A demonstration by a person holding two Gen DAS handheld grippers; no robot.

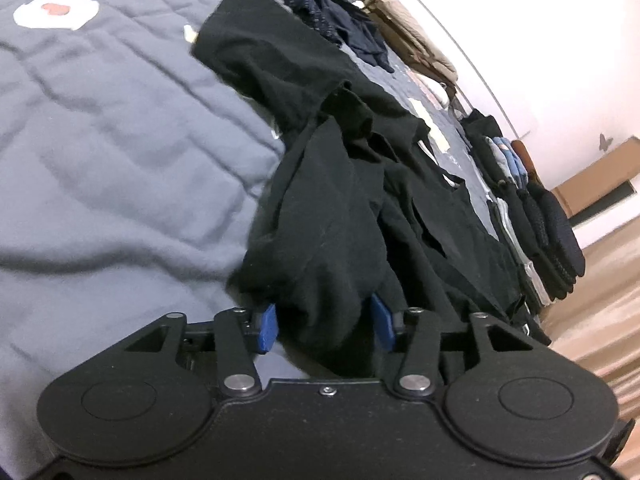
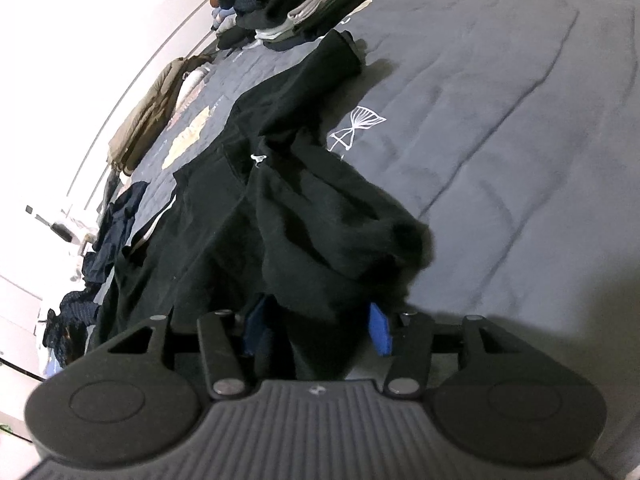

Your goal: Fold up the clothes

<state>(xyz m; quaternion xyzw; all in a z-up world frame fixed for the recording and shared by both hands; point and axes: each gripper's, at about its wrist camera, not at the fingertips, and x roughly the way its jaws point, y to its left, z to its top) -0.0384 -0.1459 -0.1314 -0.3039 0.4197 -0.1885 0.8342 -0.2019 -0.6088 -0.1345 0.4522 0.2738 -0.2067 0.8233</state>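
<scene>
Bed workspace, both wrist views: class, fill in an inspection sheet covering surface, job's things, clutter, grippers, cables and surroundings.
Surface: grey quilt, wrinkled, with printed patches.
Job's things: black garment spread and bunched, its fabric running into both grippers; stack of folded clothes at the bed's edge.
Clutter: navy clothes unfolded; tan garment by the wall.
Grippers: left gripper and right gripper each pinch black fabric between blue pads.
Cables: nothing seen.
Surroundings: white wall, wooden floor, cardboard box.
</scene>
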